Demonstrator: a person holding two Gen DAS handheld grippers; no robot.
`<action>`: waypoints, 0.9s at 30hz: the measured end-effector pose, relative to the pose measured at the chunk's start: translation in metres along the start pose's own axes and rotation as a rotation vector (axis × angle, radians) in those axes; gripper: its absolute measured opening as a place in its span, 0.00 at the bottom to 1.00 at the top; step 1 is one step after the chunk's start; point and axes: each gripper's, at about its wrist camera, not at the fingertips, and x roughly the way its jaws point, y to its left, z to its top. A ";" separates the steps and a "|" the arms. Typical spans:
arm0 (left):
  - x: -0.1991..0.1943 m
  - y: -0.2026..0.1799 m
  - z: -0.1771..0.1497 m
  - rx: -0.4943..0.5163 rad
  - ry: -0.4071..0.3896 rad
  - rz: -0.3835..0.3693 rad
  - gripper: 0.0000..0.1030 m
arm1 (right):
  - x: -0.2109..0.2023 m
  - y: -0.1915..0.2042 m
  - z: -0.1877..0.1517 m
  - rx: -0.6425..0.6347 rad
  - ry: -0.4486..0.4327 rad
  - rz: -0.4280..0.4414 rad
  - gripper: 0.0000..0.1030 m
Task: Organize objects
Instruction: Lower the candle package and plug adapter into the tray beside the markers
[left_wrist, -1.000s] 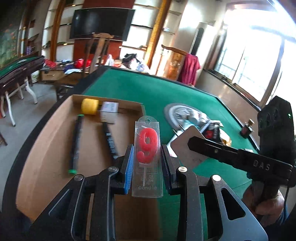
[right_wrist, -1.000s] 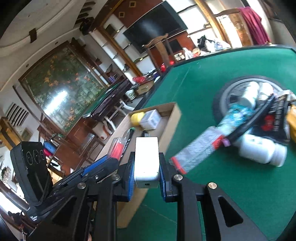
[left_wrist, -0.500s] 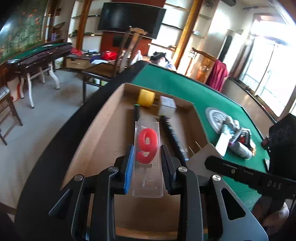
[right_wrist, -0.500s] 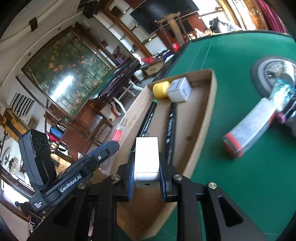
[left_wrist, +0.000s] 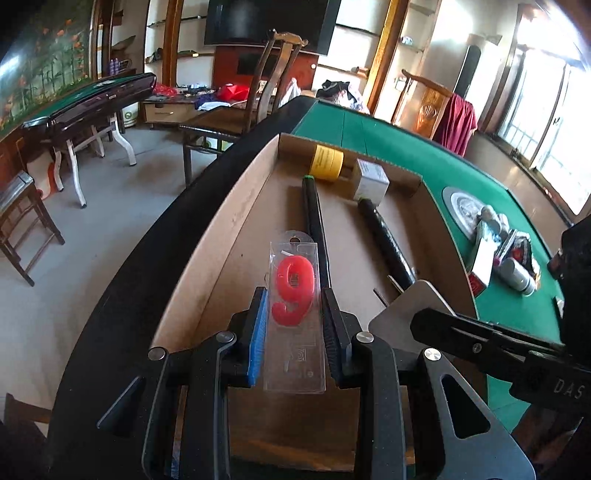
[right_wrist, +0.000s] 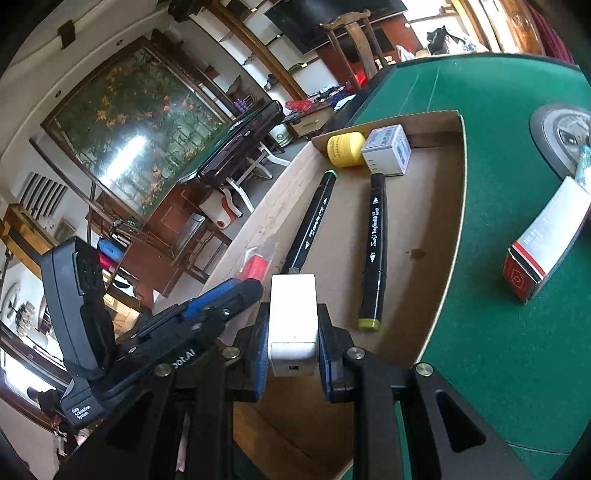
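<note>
My left gripper (left_wrist: 294, 302) is shut on a clear packet with a red number-nine candle (left_wrist: 294, 291), held over the near left part of a shallow cardboard tray (left_wrist: 236, 221). My right gripper (right_wrist: 293, 325) is shut on a white charger block (right_wrist: 293, 317), above the tray's (right_wrist: 448, 236) near end. The left gripper (right_wrist: 236, 291) and its candle packet (right_wrist: 255, 267) show at the left in the right wrist view. In the tray lie two black markers (right_wrist: 373, 251), a yellow roll (right_wrist: 345, 148) and a small white box (right_wrist: 388, 153).
The tray sits at the edge of a green felt table (right_wrist: 498, 332). A red-and-white carton (right_wrist: 546, 243) and a round grey dish (right_wrist: 565, 136) lie to the right. A pile of bottles and packets (left_wrist: 506, 254) rests by the dish. Chairs and another table stand beyond.
Both grippers have moved left from over the green felt to over the cardboard tray and sunk lower, each keeping its grip.
</note>
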 end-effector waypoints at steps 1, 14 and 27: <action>0.000 0.000 0.000 0.000 0.002 0.001 0.27 | 0.000 0.002 -0.001 -0.018 0.001 -0.011 0.20; -0.001 0.012 0.001 -0.018 0.017 0.015 0.27 | 0.011 0.048 -0.019 -0.334 -0.016 -0.234 0.21; -0.020 0.029 0.007 -0.059 -0.008 0.019 0.27 | 0.006 0.058 -0.027 -0.307 0.004 -0.118 0.24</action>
